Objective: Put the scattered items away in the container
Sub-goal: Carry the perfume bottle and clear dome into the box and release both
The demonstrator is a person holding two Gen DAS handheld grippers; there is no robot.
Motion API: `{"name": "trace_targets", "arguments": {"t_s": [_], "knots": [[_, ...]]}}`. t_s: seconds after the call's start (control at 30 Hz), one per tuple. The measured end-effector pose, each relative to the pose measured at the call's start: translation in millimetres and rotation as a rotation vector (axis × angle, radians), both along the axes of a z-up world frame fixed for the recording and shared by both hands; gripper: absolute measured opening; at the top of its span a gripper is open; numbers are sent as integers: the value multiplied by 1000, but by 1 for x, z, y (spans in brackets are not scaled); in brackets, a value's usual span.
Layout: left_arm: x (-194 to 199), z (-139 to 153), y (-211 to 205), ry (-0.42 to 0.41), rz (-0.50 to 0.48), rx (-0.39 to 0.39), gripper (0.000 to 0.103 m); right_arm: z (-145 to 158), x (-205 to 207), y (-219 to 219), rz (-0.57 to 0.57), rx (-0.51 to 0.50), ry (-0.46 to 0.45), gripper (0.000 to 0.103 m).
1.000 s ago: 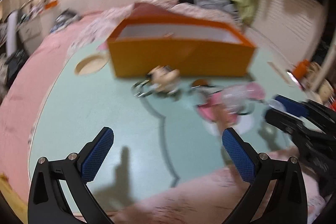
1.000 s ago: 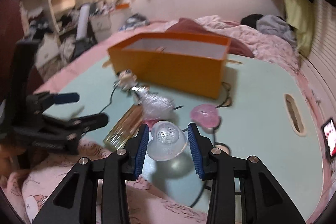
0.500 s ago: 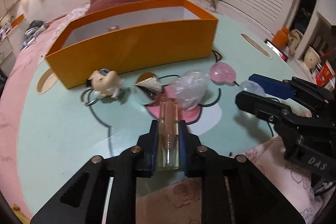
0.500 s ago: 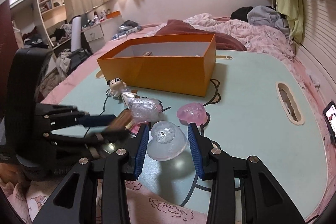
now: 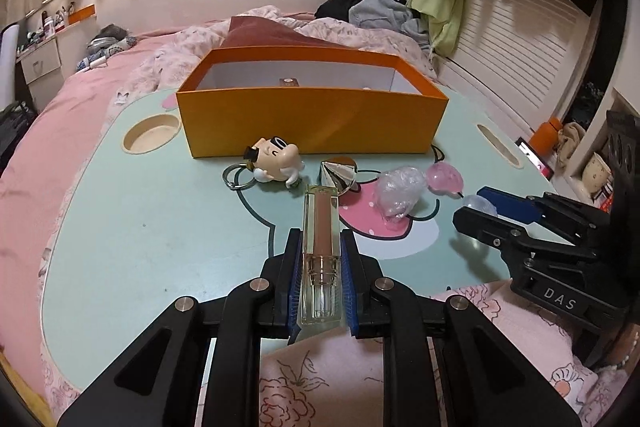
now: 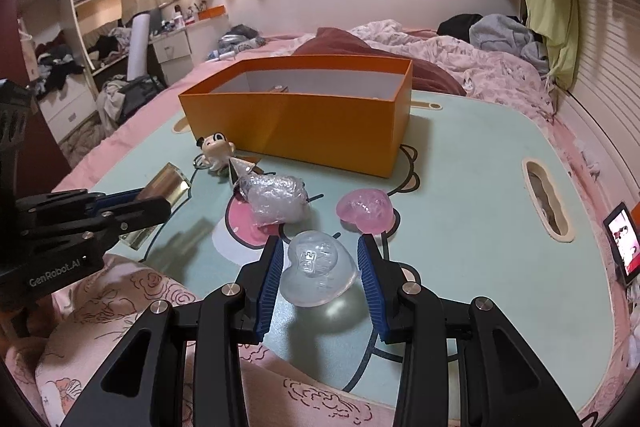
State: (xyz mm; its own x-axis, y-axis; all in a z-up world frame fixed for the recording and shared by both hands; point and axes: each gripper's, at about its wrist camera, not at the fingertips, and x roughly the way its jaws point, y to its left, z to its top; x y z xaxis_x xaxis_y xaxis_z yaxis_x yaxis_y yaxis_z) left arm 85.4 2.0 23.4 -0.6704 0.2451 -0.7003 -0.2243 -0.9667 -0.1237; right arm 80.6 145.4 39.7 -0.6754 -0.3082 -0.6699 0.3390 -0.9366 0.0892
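Note:
My left gripper (image 5: 320,247) is shut on a clear rectangular bottle (image 5: 319,227) that sticks out forward over the pale green table (image 5: 140,227). My right gripper (image 6: 320,247) is shut on a clear heart-shaped piece (image 6: 316,271), held just above the table. Ahead stands the open orange box (image 5: 312,123) with small items inside. In front of it lie a cartoon figure keychain (image 5: 276,159), a silver cone (image 5: 338,173), a crumpled plastic wrap (image 5: 400,189) and a pink heart (image 5: 445,179). The left gripper (image 6: 156,199) shows at the left of the right wrist view.
The table rests on a pink bed with rumpled bedding behind the box. It has a round cup hole (image 5: 151,138) at the left and a handle slot (image 6: 546,203) at the right. A lit phone (image 6: 622,243) stands past the right edge.
The left gripper, wide open a second ago, has closed on the bottle and now holds it pointing at the box. The right gripper has kept still with the clear heart.

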Motion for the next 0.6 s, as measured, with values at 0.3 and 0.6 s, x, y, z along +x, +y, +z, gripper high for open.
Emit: {"name": "trace_targets", "arguments": {"t_s": [0.3, 0.6], "knots": [[4, -2, -2, 0, 5, 6, 19, 0, 1, -2, 0, 8, 1, 37], [-1, 9, -2, 11, -11, 4, 19, 7, -3, -1, 7, -10, 2, 37]]}}
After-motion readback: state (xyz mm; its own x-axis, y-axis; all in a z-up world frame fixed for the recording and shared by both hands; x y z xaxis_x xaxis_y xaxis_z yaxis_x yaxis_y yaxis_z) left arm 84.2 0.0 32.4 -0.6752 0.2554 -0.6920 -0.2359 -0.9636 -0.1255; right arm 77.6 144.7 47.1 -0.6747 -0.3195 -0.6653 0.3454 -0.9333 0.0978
